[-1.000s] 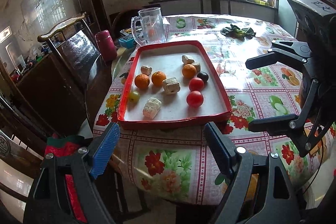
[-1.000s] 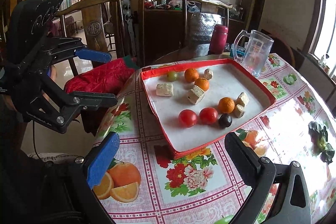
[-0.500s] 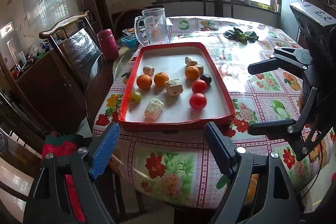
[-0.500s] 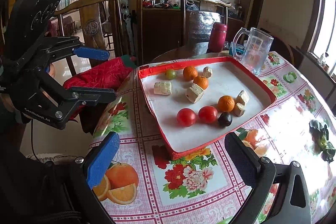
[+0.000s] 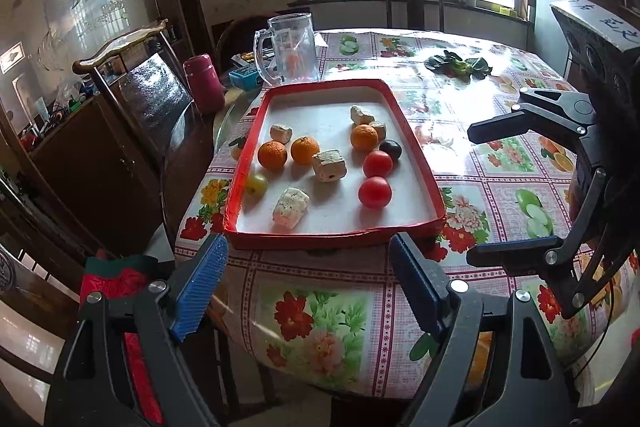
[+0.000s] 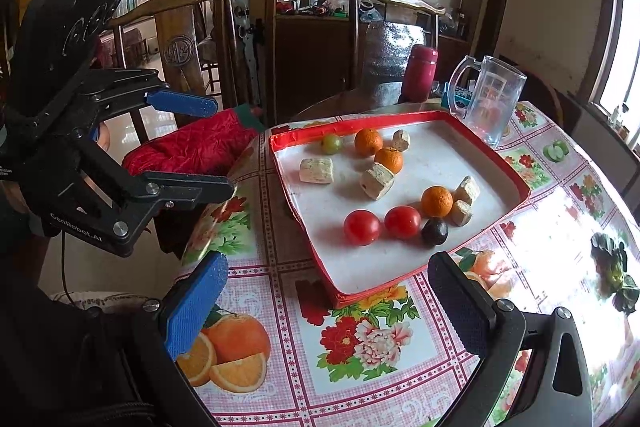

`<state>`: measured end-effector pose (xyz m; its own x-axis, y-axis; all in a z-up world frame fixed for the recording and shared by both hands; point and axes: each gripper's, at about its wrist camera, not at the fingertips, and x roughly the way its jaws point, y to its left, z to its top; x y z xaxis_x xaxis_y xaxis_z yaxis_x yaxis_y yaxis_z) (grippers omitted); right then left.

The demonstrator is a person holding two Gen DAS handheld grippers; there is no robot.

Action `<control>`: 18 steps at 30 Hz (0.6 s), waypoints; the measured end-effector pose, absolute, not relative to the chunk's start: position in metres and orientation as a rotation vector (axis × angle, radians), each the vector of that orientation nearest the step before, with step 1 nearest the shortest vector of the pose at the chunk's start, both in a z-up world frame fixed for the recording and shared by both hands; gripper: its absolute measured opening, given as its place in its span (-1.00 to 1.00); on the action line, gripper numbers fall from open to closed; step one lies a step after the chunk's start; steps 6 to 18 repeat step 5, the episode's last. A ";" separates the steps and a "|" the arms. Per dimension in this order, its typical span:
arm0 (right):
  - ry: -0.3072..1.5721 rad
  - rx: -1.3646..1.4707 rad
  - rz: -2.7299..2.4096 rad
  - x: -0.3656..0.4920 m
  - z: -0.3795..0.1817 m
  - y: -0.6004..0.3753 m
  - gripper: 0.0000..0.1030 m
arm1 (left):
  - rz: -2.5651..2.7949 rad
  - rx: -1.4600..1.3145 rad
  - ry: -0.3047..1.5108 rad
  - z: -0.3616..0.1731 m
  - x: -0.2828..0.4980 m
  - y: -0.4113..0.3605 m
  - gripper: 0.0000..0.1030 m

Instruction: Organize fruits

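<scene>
Fruit sits loose in a red-rimmed tray [image 5: 416, 163] on the flowered tablecloth [image 5: 508, 183], close to the table's near edge. Inside it lie three oranges, two red tomatoes [image 5: 374, 191], one dark plum [image 5: 390, 148], a small green fruit [image 5: 256, 184] against the rim, and several pale crumbly blocks [image 5: 328, 165] scattered among them. Two of the oranges [image 5: 272, 154] touch each other; the third [image 5: 363, 137] lies apart, between two pale blocks and the plum.

From the left wrist view, the left gripper [image 5: 308, 285] hangs off the table's edge just short of the tray, jaws spread wide with nothing between them. This view also takes in the bright window, a dark chair beneath it, and a bunch of dark green leaves [image 5: 458, 65] far across the table. The right gripper [image 5: 508, 187] shows at the side, also gaping and empty.

The right wrist view looks at the tray from its other corner. Here the right gripper [image 6: 328, 303] hovers above the cloth beside the tray [image 6: 516, 183], holding nothing, and the left gripper [image 6: 200, 147] reaches in from the side with fingers apart. Only this view shows the red quilted cloth [image 6: 192, 151] draped by the table's edge and the room beyond the doorway.

Both views catch a clear glass mug [image 6: 490, 103] standing just behind the tray, a dark red flask [image 6: 419, 73] beyond it, and a carved wooden chair [image 6: 394, 27].
</scene>
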<state>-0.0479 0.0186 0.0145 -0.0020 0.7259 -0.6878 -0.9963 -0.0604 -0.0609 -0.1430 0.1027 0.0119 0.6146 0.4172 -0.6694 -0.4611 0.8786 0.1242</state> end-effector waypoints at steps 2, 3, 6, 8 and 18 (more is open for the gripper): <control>0.531 -0.660 1.522 -0.048 0.014 0.019 0.96 | 0.506 -0.059 0.756 0.012 -0.142 0.102 0.62; 0.531 -0.661 1.521 -0.048 0.014 0.018 0.96 | 0.506 -0.058 0.757 0.012 -0.142 0.101 0.62; 0.535 -0.661 1.512 -0.047 0.013 0.016 0.96 | 0.507 -0.058 0.758 0.012 -0.140 0.100 0.62; 0.535 -0.661 1.512 -0.047 0.013 0.016 0.96 | 0.507 -0.058 0.758 0.012 -0.140 0.100 0.62; 0.535 -0.661 1.512 -0.047 0.013 0.016 0.96 | 0.507 -0.058 0.758 0.012 -0.140 0.100 0.62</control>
